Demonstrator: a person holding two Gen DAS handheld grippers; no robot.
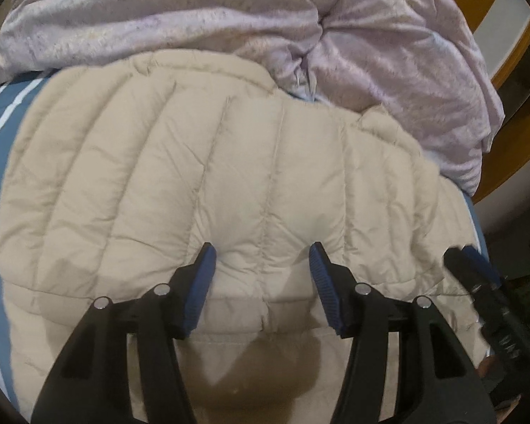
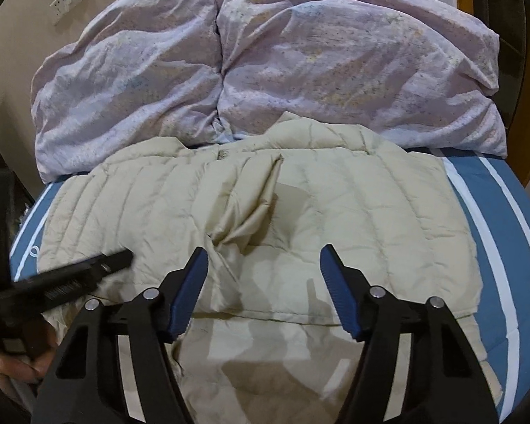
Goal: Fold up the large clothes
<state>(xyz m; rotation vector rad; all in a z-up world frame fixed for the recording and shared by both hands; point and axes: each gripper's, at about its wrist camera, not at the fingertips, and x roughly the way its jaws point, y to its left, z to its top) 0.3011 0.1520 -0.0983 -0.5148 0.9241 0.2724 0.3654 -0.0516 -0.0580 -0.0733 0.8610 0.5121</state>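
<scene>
Puffy beige jacket (image 1: 208, 176) is probably being handled as light, slippery stuff; the hem is best pinched, with left gripper (image 1: 261, 261) and right gripper (image 2: 263, 265) both being held apart, empty.

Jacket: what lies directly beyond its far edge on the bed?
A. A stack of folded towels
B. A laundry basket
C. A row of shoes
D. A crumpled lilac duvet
D: in both wrist views the beige quilted jacket spreads over the blue sheet, and the rumpled lilac duvet is heaped right behind its far edge.
</scene>
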